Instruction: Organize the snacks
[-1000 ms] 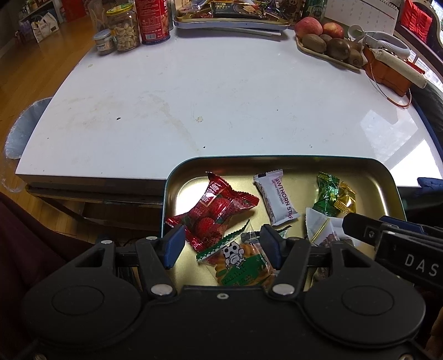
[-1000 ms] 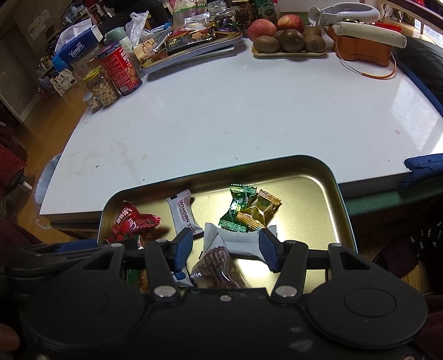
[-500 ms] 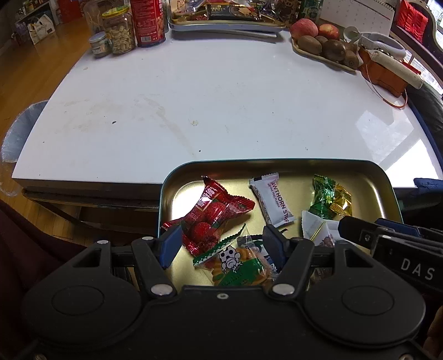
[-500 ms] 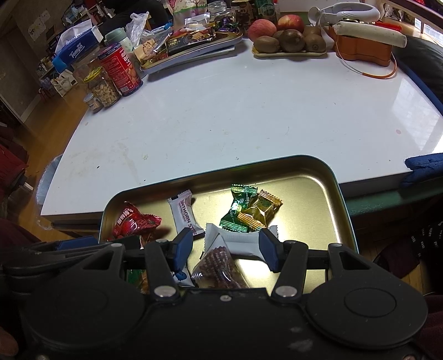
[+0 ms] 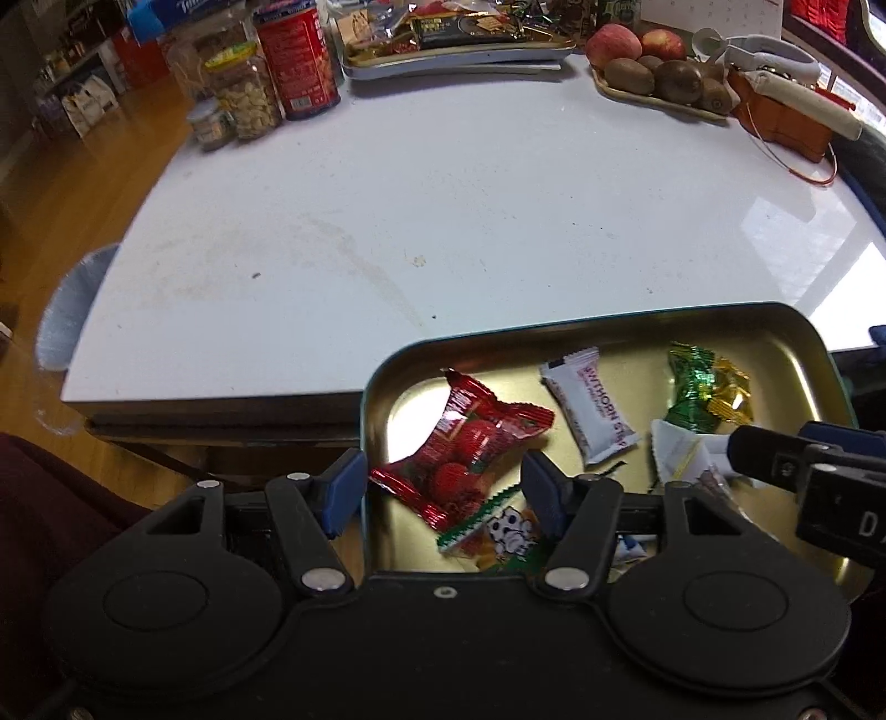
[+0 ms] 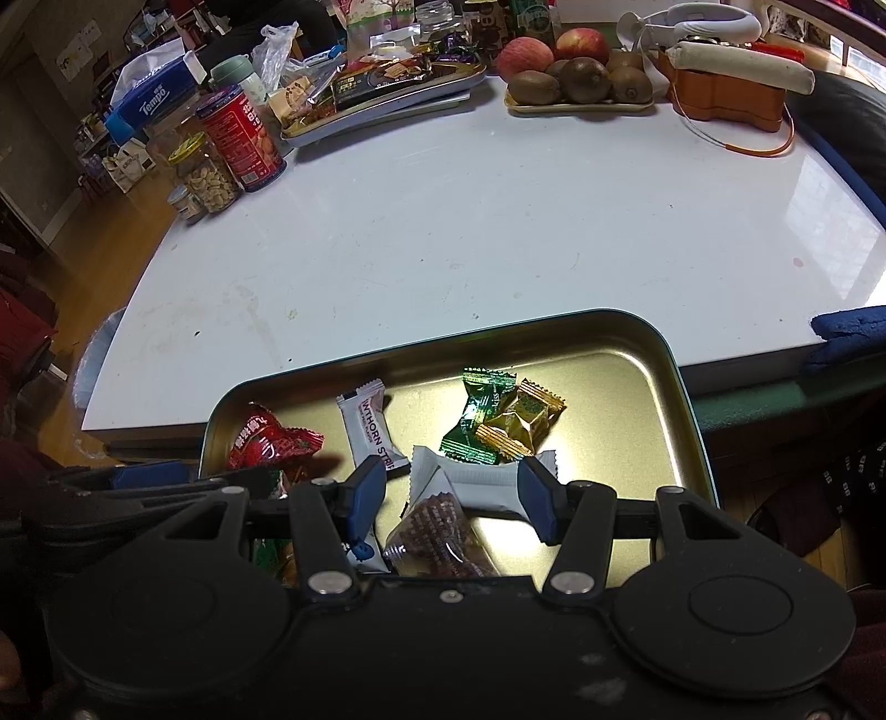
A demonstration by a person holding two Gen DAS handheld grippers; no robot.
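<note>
— While I'm hovering my left gripper [image 5: 443,487] spread wide, the red strawberry packet [image 5: 465,448] is lying between its fingers at the gold tin's [image 5: 609,327] nine o'clock.

— And the right?

— My right gripper [image 6: 451,490] is gaping over the white packet [image 6: 476,476]; I'm lowering squarely before squeezing.

Snacks being counted in one tin tray [image 6: 673,365]

One red strawberry packet [image 5: 465,443], one white hawthorn strip [image 6: 372,432], one green candy [image 6: 482,421], one gold candy [image 6: 520,423] are being seen; two apples [image 6: 578,41] are being shown.
</note>
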